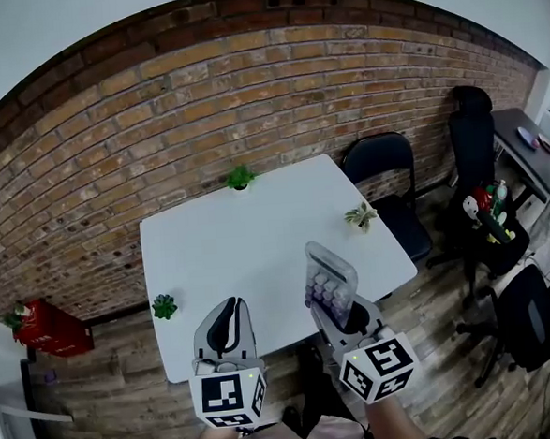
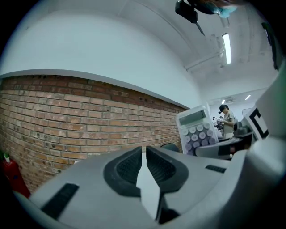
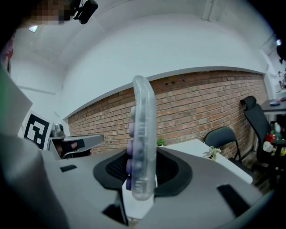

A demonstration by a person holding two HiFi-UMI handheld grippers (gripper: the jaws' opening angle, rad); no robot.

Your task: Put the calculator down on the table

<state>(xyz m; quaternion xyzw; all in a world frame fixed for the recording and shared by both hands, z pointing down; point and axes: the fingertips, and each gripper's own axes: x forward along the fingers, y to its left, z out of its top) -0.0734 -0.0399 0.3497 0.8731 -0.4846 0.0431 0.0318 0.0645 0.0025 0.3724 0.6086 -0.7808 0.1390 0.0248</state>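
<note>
Clamping the calculator point(image 1: 328, 278) by its lower end in your right gripper point(image 1: 342, 310), you hold it tilted above the 5 o'clock edge of the table point(image 1: 239, 244), likely so it can be laid flat, while your left gripper point(image 1: 228, 326) hangs clenched, empty, at 7 o'clock.

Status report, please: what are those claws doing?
Right claw shut on calculator, upright near table edge. Left claw shut, empty. Three small plants, well clear.

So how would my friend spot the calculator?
Find the white square table by the brick wall. Above its near edge, the right gripper's jaws hold a pale, clear-cased calculator upright. Only it has round lilac buttons; everything else there is small green plants.
</note>
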